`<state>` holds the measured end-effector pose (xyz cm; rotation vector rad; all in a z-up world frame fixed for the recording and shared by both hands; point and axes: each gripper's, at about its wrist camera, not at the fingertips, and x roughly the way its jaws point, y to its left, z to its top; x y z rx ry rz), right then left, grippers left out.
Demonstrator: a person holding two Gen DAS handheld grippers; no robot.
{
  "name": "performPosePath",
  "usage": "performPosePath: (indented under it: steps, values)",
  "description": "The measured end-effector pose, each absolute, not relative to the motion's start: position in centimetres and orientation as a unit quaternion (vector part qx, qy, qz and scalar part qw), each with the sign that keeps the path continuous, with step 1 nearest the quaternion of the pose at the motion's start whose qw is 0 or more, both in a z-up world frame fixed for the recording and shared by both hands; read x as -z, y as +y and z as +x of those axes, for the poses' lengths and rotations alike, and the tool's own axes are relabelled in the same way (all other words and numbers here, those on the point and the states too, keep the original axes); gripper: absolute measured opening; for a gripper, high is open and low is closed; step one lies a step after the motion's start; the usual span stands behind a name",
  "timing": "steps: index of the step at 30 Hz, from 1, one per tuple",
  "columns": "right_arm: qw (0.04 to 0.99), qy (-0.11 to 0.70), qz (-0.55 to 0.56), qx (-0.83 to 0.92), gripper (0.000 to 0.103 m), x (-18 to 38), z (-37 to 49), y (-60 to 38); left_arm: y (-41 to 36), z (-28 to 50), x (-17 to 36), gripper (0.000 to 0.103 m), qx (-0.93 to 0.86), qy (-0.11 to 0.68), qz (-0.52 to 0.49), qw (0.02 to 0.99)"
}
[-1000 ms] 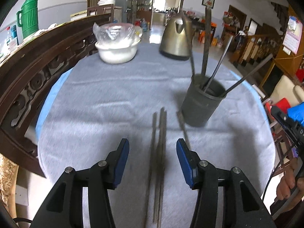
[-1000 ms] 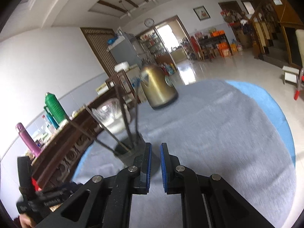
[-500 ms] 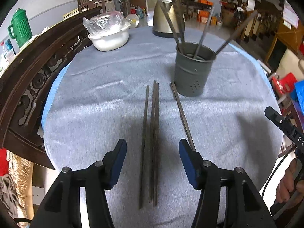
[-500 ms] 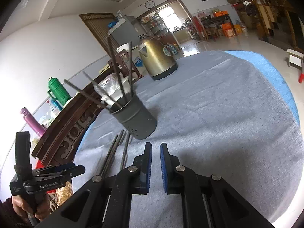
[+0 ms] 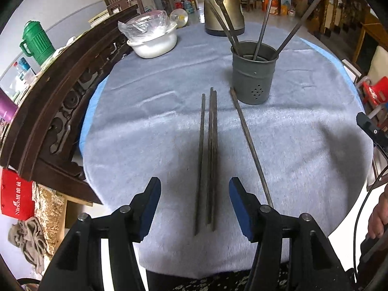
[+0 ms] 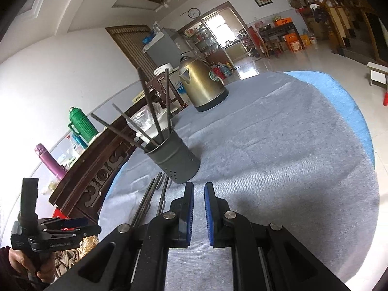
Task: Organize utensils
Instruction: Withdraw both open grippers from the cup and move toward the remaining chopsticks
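now the left gripper [image 5: 194, 200] sits further back toward the near edge of the tabletop [image 5: 303, 150] than it did a second ago, and it is pitched more steeply down. a second ago only the middle stretch of the loose chopsticks [image 5: 208, 160] showed between its fingers [image 5: 151, 202]; at this moment their near ends lie in full view just ahead of the blue pads. the fingers stand moderately wide, a little wider than a second ago, with nothing pressed between them. three loose sticks lie close together in a bundle straddled by the gap. a fourth stick [image 5: 249, 143] lies apart to the right, slanting toward the base of the grey holder [image 5: 252, 77].

the holder stands upright on the grey cloth and already carries four chopsticks leaning against its rim. the loose ones rest on the cloth beside it, the far tips of the bundle near its foot.

the right gripper [image 6: 198, 211] is shut to a narrow slit and empty, as it was a second ago. it now looks down on more of the tabletop, with the holder [image 6: 174, 160] ahead and left of it, and it takes no part in the pick.

judgement: the task is partly done, four sticks stowed and four outstanding. the left gripper appears lined up over the bundle's near ends for the next pick. the gap spans all three sticks, so closing may take more than one.
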<state>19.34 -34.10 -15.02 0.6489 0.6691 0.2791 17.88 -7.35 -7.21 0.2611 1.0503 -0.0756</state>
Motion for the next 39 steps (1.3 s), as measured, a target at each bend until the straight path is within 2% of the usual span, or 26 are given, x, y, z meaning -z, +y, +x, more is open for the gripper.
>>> performPosePath:
  steps: [11,20,28,39]
  values:
    - [0.887,0.32,0.315,-0.113,0.011,14.5,18.0,-37.0,-8.2,16.5,4.5,0.059,0.03,0.495,0.135,0.858]
    - [0.883,0.334,0.308,-0.115,0.012,13.4,17.5,-37.7,-7.7,16.5,3.7,0.059,0.041,0.486,0.08,0.869]
    - [0.881,0.348,0.274,-0.165,0.012,11.2,19.2,-34.3,-4.4,16.1,4.4,0.06,0.029,0.465,0.002,0.885]
    - [0.857,0.38,0.245,-0.247,0.012,9.5,20.5,-27.4,1.5,14.6,5.8,0.063,-0.008,0.446,-0.052,0.893]
